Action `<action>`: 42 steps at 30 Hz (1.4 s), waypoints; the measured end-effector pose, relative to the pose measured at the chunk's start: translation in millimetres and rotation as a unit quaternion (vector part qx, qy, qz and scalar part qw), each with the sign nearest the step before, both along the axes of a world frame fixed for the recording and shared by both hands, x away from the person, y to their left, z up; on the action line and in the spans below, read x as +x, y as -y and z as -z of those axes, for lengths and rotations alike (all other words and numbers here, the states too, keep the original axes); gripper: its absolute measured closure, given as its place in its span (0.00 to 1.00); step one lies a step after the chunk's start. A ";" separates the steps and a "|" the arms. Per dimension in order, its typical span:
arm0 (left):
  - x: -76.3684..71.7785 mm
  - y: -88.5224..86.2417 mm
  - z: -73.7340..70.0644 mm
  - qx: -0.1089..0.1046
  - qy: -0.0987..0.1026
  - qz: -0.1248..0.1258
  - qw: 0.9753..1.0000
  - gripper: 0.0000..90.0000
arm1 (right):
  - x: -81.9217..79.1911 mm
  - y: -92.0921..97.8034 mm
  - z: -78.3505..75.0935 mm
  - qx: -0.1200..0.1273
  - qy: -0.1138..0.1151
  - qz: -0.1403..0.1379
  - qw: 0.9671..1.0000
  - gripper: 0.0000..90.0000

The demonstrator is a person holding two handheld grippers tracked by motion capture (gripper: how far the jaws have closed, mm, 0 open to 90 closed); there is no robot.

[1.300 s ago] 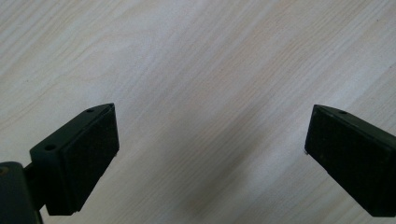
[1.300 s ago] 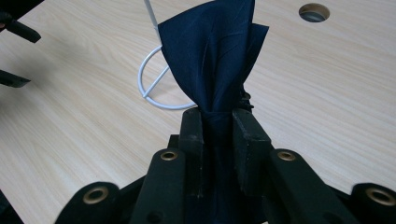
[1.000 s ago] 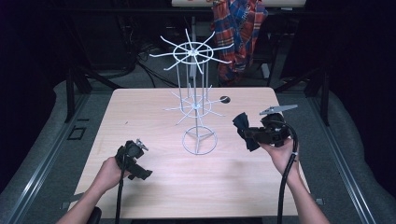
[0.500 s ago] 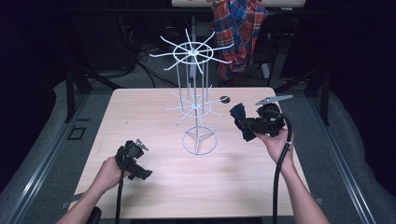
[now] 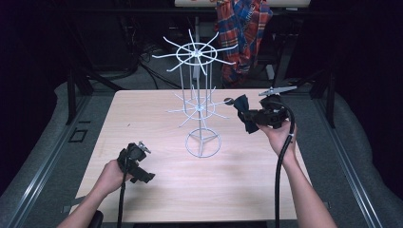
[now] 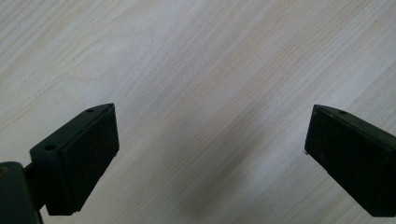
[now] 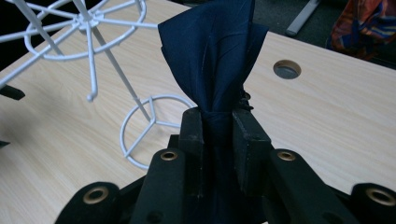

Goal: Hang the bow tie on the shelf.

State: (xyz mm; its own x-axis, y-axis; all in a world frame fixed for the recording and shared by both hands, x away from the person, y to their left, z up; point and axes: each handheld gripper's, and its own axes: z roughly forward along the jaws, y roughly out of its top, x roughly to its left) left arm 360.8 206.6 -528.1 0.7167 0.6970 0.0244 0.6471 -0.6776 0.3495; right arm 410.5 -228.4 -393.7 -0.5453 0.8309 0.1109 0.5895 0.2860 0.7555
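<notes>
The dark blue cloth (image 7: 212,60) is pinched in the right gripper (image 5: 253,115), held right of the white wire rack (image 5: 198,107). The left gripper (image 5: 134,161) rests spread on the surface (image 5: 157,114). The light rack could be tipped if a prong is snagged. No writing can be read.

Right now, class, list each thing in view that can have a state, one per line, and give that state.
Dark blue folded cloth: clamped, held above the table, not hung.
White wire two-tier hook stand: upright, no item on its hooks.
Right gripper: shut on the cloth.
Left gripper: open, nothing between its jaws, low over the light wooden table.
</notes>
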 end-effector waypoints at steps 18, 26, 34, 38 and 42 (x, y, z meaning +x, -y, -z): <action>-0.2 -0.2 0.2 0.000 0.000 0.001 1.000 0.03 | 16.3 -18.9 -21.6 0.000 0.031 0.005 0.999 0.84; 0.0 -0.2 0.5 0.000 -0.001 0.001 1.000 0.03 | 18.6 -27.7 -28.1 -0.002 0.038 -0.004 0.999 0.84; -0.1 -0.9 0.3 0.000 -0.002 0.001 1.000 0.03 | 19.3 -37.4 -25.3 -0.004 0.034 -0.027 0.999 0.84; -0.1 -0.8 0.3 0.000 -0.002 0.002 1.000 0.03 | 18.6 -39.1 -19.0 0.002 0.025 -0.043 0.999 0.84; 0.0 -0.9 0.4 -0.001 -0.002 0.002 1.000 0.03 | 18.5 -39.8 -8.3 0.001 0.014 -0.058 0.998 0.84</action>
